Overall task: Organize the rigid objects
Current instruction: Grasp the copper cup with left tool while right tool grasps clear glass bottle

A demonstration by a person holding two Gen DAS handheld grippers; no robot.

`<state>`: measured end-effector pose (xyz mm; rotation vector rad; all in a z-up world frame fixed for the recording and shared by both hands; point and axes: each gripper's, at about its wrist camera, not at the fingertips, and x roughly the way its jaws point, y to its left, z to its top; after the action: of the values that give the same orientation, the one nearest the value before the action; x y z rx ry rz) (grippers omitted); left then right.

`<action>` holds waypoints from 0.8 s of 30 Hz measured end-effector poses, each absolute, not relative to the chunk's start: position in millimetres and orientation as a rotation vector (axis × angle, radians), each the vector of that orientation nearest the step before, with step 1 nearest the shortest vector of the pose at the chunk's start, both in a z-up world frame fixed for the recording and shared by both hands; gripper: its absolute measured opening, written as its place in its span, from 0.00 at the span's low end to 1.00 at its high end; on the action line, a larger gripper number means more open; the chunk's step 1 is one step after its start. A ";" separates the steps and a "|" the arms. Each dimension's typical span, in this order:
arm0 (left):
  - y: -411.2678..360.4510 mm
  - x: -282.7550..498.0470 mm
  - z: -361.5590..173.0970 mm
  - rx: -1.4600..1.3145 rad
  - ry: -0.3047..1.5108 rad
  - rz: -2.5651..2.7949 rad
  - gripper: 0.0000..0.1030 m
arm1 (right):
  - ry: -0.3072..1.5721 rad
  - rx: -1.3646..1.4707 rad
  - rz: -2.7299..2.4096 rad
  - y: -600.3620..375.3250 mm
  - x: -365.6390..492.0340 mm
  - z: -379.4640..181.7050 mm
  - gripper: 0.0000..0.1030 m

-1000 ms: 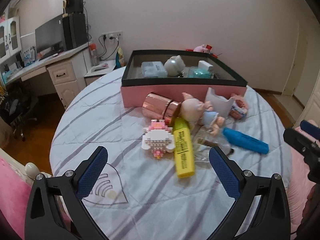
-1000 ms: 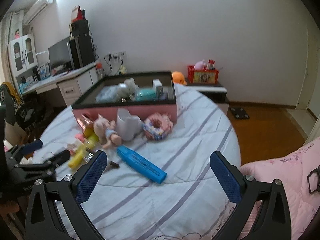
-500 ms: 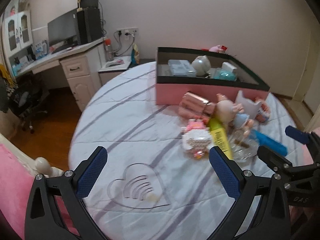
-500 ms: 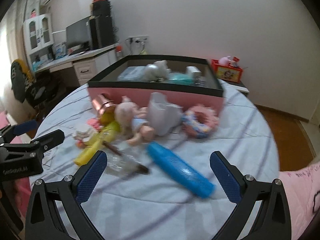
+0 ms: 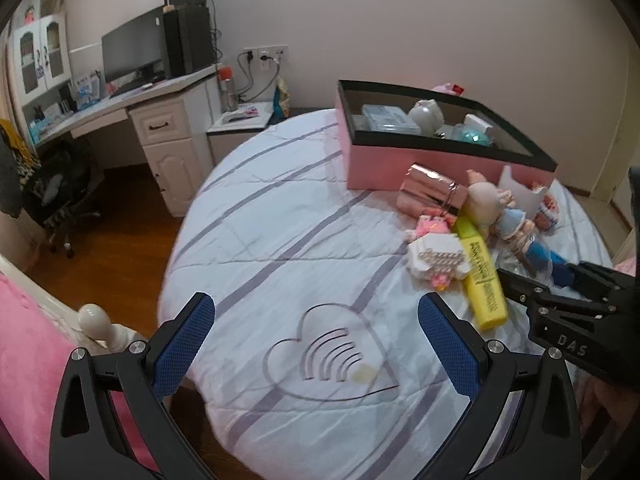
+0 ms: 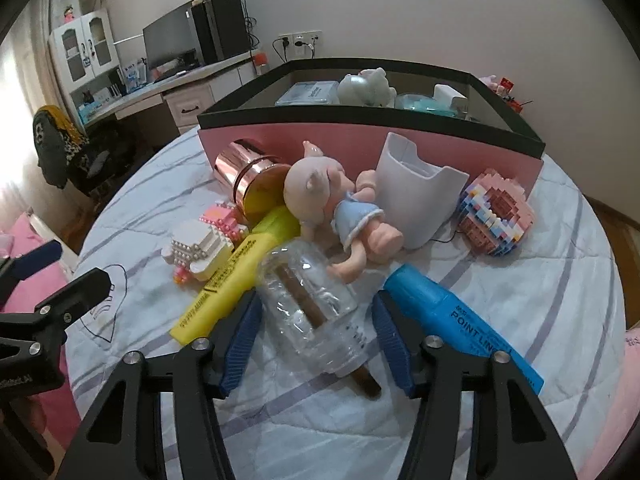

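A round bed with a white, grey-striped cover carries a pile of small toys in front of a pink box with a black rim.

In the right wrist view, reading from the left of the frame: the left claw enters at the lower left edge, its jaws spread and nothing between them, well apart from the pile. Next comes a white and pink brick model, then a yellow highlighter lying on a diagonal, and above it a rose-gold tin on its side. At centre, a pig doll in a blue dress lies over the pile.

Below the doll, low in the middle of the frame, is a clear plastic jar with a brown stick inside. It lies on its side, its long axis running from upper left to lower right, neck towards the camera. The right claw sits astride it: one blue pad on each flank, jaws closing, a sliver of gap seemingly left on both sides, so it probably grips nothing yet. The jar's long axis runs roughly along the claw's pointing line, so the pads should meet its round sides squarely. The right hand is clearly the nearer one.

To the right lie a blue marker, just beside the right pad, a white holder and a pink brick doughnut.
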<state>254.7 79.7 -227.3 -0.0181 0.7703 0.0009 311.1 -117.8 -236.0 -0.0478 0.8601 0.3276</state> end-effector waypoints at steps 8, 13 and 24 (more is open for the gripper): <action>48.0 272.1 -228.9 -0.025 0.783 -0.091 1.00 | 0.841 -0.085 0.313 -142.3 286.0 -230.0 0.34; 33.3 293.0 -225.3 -0.032 0.783 -0.108 1.00 | 0.834 -0.072 0.296 -161.3 278.5 -230.7 0.34; 11.3 356.8 -236.1 0.059 0.839 -0.115 1.00 | 0.826 -0.021 0.316 -175.3 291.7 -234.2 0.34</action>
<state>356.8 11.3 -236.1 0.0586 0.8394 -0.1147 291.7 -175.3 -234.2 -0.0215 0.8261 0.3162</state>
